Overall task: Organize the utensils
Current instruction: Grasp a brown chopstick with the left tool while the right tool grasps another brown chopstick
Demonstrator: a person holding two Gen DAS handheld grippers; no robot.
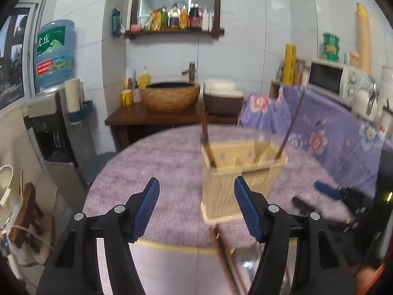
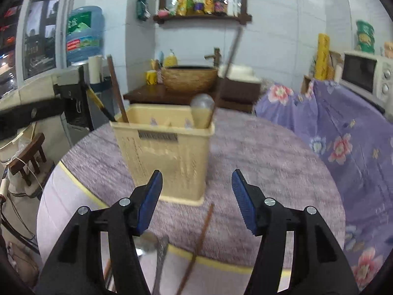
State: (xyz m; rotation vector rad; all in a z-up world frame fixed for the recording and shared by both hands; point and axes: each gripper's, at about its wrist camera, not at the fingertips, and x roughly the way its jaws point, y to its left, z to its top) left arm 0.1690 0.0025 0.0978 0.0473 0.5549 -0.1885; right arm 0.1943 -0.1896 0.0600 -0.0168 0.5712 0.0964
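Holding chopsticks (image 2: pixel 118 91) and spoon (image 2: pixel 202 113) upright, beige holder (image 2: pixel 162 152) ahead of left gripper (image 1: pixel 194 206) and right gripper (image 2: pixel 196 196), jaws apart, empty

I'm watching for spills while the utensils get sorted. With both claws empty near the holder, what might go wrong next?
1. The tall yellow utensil holder is light-looking and top-heavy with chopsticks; a bump from the right claw may tip it.
2. The loose chopstick and spoon lie close together, so one grab could catch both.
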